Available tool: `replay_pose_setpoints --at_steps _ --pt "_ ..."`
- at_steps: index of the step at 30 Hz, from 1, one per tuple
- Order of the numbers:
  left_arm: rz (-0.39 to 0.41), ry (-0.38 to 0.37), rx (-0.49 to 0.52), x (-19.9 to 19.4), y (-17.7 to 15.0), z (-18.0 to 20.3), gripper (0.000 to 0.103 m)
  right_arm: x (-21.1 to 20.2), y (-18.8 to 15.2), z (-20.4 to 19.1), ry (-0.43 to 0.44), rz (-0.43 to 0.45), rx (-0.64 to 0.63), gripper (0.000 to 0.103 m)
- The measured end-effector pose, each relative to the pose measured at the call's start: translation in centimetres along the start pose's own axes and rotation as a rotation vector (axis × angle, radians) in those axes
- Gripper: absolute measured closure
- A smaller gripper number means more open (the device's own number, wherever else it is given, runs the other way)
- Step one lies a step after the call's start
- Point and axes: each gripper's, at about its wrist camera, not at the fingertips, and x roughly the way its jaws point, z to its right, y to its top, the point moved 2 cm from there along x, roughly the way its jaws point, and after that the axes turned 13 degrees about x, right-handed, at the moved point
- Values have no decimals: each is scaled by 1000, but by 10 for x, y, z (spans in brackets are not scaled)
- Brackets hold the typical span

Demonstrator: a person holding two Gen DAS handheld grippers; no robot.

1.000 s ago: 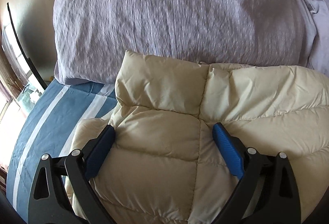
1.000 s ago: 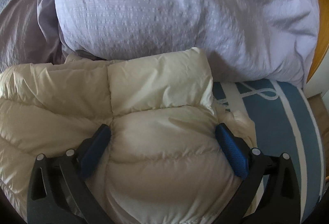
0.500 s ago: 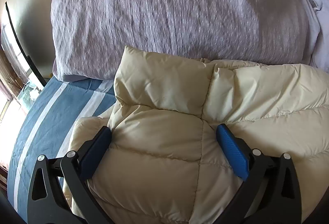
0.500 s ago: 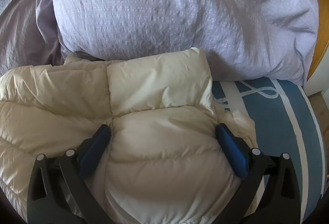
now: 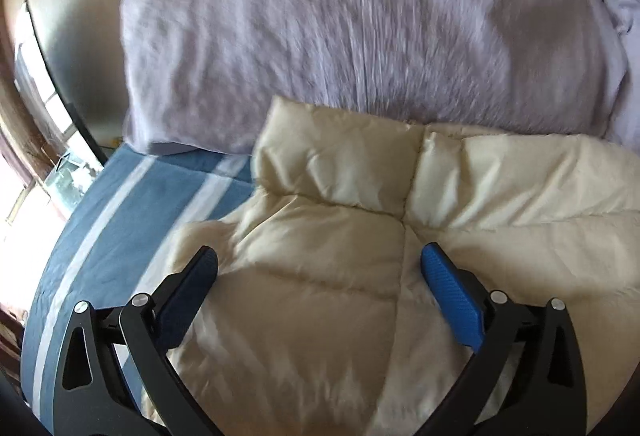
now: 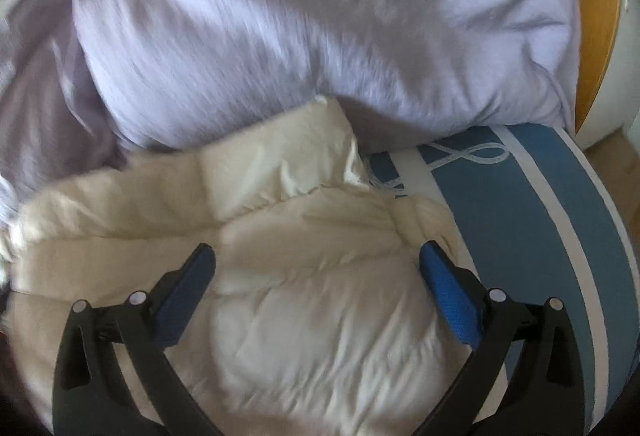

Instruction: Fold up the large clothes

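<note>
A cream quilted down jacket [image 5: 340, 236] lies on a bed, its collar end toward the pillows. It also shows in the right wrist view [image 6: 304, 260]. My left gripper [image 5: 320, 268] is open, its blue pads spread over the jacket's left part, holding nothing. My right gripper [image 6: 316, 264] is open over the jacket's right part, holding nothing. Both now views are blurred by motion.
A lilac pillow [image 5: 340, 28] lies just beyond the jacket, and another lilac pillow [image 6: 320, 28] shows in the right view. A blue bedspread with white stripes [image 5: 112, 220] lies under it, also on the right [image 6: 520, 204]. A wooden headboard [image 6: 596, 36] stands at the far right.
Both grippers have pulled back and a little away from the jacket, staying open. The jacket's collar sits further from the pads in both views.
</note>
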Motion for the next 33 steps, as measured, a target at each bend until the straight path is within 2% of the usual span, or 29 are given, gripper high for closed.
replay_pose_setpoints --at_steps 4,5,8,13,15,17,20,33 --pt "71 -82 -37 -42 4 14 1 -30 -4 -29 96 28 -43 2" --pt "91 -106 -21 -53 8 26 1 -32 -7 -41 113 21 -67 2" --pt "119 -112 34 -62 17 57 1 -30 -22 -73 124 36 -129 2" --pt "69 -107 65 -43 23 92 1 -19 -38 -109 95 80 -179 5" --pt "63 -76 75 -35 24 97 1 -8 -41 -114 65 76 -196 7" --pt "62 -54 76 -27 23 98 1 7 -43 -113 47 48 -195 7" --pt "48 -70 57 -17 21 97 1 20 -46 -111 47 2 -189 7" --pt "8 -65 55 3 17 98 1 50 -49 -118 -22 -34 -228 2"
